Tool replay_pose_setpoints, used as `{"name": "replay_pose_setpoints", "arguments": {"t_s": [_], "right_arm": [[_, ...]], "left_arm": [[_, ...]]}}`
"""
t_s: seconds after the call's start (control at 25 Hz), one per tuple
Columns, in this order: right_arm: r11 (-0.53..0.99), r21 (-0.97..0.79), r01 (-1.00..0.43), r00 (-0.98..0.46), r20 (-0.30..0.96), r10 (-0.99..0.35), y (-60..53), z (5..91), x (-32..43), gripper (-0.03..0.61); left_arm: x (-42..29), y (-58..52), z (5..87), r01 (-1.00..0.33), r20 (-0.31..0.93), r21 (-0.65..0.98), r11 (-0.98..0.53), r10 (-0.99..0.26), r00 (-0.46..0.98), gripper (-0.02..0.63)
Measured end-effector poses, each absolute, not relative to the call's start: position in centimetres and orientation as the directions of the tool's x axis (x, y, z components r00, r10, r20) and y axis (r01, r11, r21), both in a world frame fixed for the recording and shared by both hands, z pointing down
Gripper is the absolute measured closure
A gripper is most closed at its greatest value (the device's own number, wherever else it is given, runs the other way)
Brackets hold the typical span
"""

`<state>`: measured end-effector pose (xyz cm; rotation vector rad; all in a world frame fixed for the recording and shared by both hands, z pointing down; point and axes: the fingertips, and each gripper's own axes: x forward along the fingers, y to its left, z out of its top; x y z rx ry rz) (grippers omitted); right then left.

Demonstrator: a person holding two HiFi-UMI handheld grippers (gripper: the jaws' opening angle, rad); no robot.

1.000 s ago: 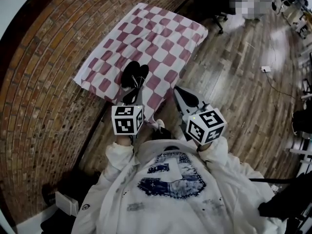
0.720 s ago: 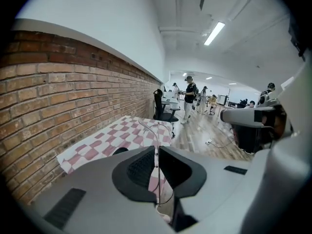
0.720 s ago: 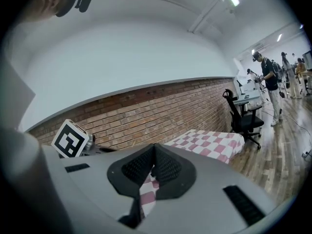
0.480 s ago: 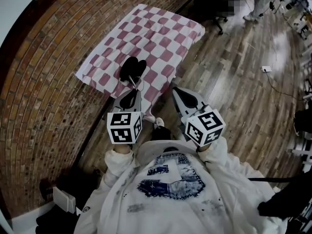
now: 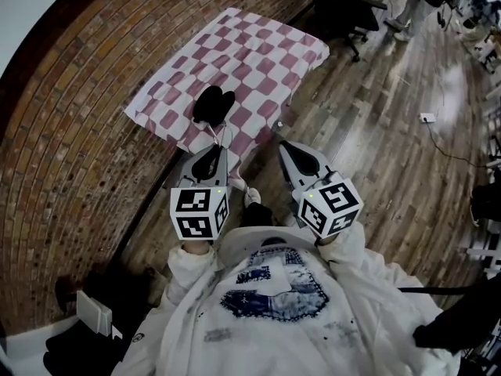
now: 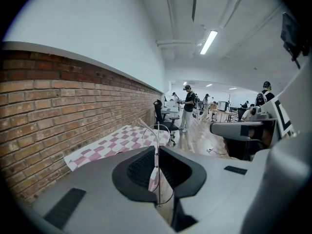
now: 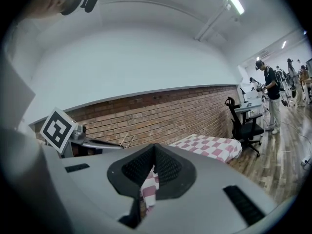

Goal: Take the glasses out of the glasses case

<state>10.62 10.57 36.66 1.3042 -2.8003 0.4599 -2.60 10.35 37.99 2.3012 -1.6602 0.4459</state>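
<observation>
The black glasses case (image 5: 214, 105) lies open on the pink-and-white checked cloth (image 5: 258, 53) of the table. My left gripper (image 5: 214, 148) hangs off the table's near edge, shut on thin wire-framed glasses (image 5: 213, 134). In the left gripper view the glasses (image 6: 157, 135) stand upright, pinched between the nearly closed jaws of the left gripper (image 6: 156, 156). My right gripper (image 5: 283, 144) is beside it to the right, over the floor. In the right gripper view the right gripper (image 7: 154, 161) has its jaws together with nothing in them.
A brick wall (image 5: 70, 124) runs along the table's left side. A black office chair (image 5: 344, 10) stands past the table's far end. People (image 6: 189, 106) stand farther down the room. Wooden floor (image 5: 376, 131) spreads to the right, with a dark bag (image 5: 86, 331) at lower left.
Both grippers have drawn back from the table toward the person. The left one has carried the glasses up and away from the open case.
</observation>
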Motion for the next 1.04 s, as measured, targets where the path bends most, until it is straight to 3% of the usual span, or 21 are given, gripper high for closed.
{"name": "replay_pose_setpoints", "arguments": {"t_s": [1.04], "right_arm": [[0.636,-0.241,-0.733,-0.673,0.123,-0.729,14.2,36.5,10.9,0.565]], "left_arm": [[-2.2,15.1,37.1,-0.96,0.362,0.036,-0.278,-0.892,0.272,0.575]]}}
